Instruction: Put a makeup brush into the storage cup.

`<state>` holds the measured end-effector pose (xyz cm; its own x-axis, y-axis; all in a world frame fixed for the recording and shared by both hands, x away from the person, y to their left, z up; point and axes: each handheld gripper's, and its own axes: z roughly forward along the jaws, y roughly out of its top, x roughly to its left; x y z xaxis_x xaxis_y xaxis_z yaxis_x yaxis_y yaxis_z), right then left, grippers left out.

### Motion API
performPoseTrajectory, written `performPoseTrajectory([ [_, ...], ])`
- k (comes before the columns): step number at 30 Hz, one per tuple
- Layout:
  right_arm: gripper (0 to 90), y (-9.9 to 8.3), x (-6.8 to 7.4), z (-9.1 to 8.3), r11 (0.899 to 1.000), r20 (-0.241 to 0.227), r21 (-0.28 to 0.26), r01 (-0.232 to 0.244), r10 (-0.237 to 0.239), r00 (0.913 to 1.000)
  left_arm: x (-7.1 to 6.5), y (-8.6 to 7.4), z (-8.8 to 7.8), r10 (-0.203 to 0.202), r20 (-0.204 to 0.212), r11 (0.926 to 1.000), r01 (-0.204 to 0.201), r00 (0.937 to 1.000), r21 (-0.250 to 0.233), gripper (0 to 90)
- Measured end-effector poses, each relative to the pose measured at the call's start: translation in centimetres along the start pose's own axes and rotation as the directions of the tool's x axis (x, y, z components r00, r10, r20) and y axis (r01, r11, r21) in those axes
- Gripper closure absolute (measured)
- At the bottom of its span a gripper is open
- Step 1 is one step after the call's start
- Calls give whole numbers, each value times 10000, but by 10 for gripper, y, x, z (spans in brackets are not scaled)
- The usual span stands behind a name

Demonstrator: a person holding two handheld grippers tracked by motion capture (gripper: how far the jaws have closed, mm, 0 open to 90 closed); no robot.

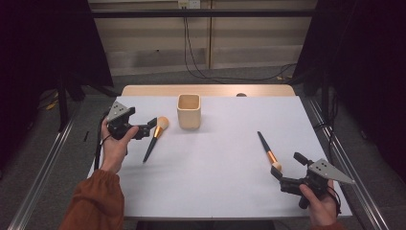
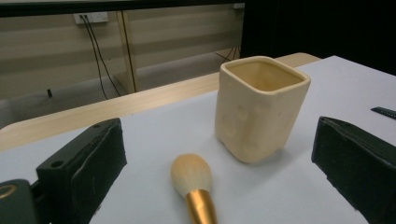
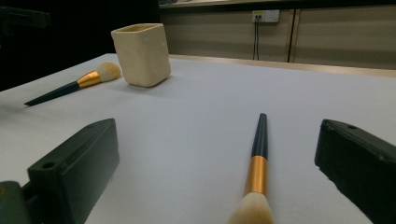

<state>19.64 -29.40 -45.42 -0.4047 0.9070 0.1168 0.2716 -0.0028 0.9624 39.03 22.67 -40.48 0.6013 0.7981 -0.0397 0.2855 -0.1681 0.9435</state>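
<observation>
Left tool (image 1: 149, 125): your jaws stand wide, flanking the cream bristle head of the dark-handled, gold-ferruled brush (image 1: 155, 136), apparently not touching | Right tool (image 1: 276, 173): wide, astride the second, matching brush (image 1: 268, 150), bristles nearest you | Cream square ceramic cup (image 1: 188, 110): upright on the white surface (image 1: 215, 167), just beside the left brush.

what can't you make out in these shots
- Left brush: the left gripper view's bottom edge cuts off its handle below the gold ferrule.
- Right brush: the right gripper view's bottom edge clips its bristle head.
- Cup: its floor is hidden by its own walls in the high view, so whether anything lies inside is unclear.
- Small dark object at the table's far edge: too small to identify in the high view.
</observation>
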Motion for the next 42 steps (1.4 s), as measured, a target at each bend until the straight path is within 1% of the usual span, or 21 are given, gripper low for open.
performPoseTrajectory([
  [4, 0, 0, 0, 0, 10000, 18, -48, -4, 4, 10000, 1, 1, 5, 207, -87, 9991, -203, 9997, 363, 29],
  [9, 0, 0, 0, 0, 10000, 23, -12, 42, -42, 10000, 3, -4, 15, 94, 15, 9956, -95, 10000, 934, 36],
  [16, 0, 0, 0, 0, 10000, -27, 8, 74, -74, 10000, 3, -6, 28, 120, 8, 9833, -119, 9999, 1815, 34],
  [19, 0, 0, 1, 0, 9999, -9, -14, 110, -110, 9999, 4, -10, 31, 232, -62, 9737, -212, 9997, 2268, 42],
  [20, 0, 0, 1, 0, 10000, -28, 13, 83, -83, 10000, 6, -10, 31, 75, -16, 9691, -68, 10000, 2464, 43],
  [23, 0, -1, 0, 0, 10000, -34, 35, 72, -72, 10000, 8, -9, 32, -182, 11, 9668, 174, 9998, 2551, 43],
  [24, 0, -1, 0, 0, 10000, -24, 24, 72, -72, 10000, 9, -7, 32, -160, 60, 9583, 137, 9999, 2854, 43],
  [25, 0, -1, 0, 0, 10000, -26, 39, 64, -64, 10000, 10, -5, 34, -131, 67, 9446, 102, 9999, 3280, 43],
  [26, 0, -1, 0, 0, 10000, -26, 39, 64, -64, 10000, 10, -5, 34, -131, 67, 9446, 102, 9999, 3280, 43],
  [28, 0, -1, 1, 1, 10000, -39, 59, 42, -42, 10000, 11, -3, 36, -91, 19, 9316, 78, 10000, 3634, 43],
  [30, 0, -1, 1, 1, 10000, -57, 53, 72, -72, 10000, 13, -3, 38, -50, 133, 9066, -11, 9999, 4221, 44],
  [31, 0, -1, 1, 1, 10000, -61, 53, 74, -74, 10000, 14, -5, 40, 94, 48, 8849, -105, 9999, 4656, 44],
  [32, 0, -1, 1, 1, 10000, -56, 54, 81, -80, 10000, 14, -5, 40, 94, 48, 8849, -105, 9999, 4656, 44],
  [33, 0, -1, 1, 1, 10000, -49, 68, 71, -70, 10000, 13, -4, 42, 178, 18, 8773, -165, 9998, 4796, 46],
  [34, 0, -1, 0, 1, 9999, -47, 81, 61, -61, 10000, 13, -3, 45, 323, -45, 8599, -255, 9995, 5098, 46],
  [36, 0, -1, 0, 1, 9999, -43, 71, 143, -142, 9999, 13, -1, 47, 115, -84, 8552, -55, 9999, 5182, 46],
  [37, 0, -1, 0, 1, 9999, -61, 61, 156, -156, 9999, 14, 1, 49, -77, 57, 8464, 35, 10000, 5326, 47],
  [39, 0, -1, 1, 1, 9998, -37, 90, 192, -192, 9998, 13, 5, 53, 33, 158, 8271, -116, 9999, 5620, 47],
  [40, 0, -1, 1, 1, 9998, -37, 90, 192, -192, 9998, 13, 5, 53, 33, 158, 8271, -116, 9999, 5620, 47],
  [41, 0, -1, 1, 1, 9997, -39, 120, 233, -233, 9997, 13, 7, 56, -22, 72, 8098, -24, 10000, 5866, 47],
  [42, 0, -1, 1, 1, 9997, -39, 120, 233, -233, 9997, 13, 7, 56, -22, 72, 8098, -24, 10000, 5866, 47],
])
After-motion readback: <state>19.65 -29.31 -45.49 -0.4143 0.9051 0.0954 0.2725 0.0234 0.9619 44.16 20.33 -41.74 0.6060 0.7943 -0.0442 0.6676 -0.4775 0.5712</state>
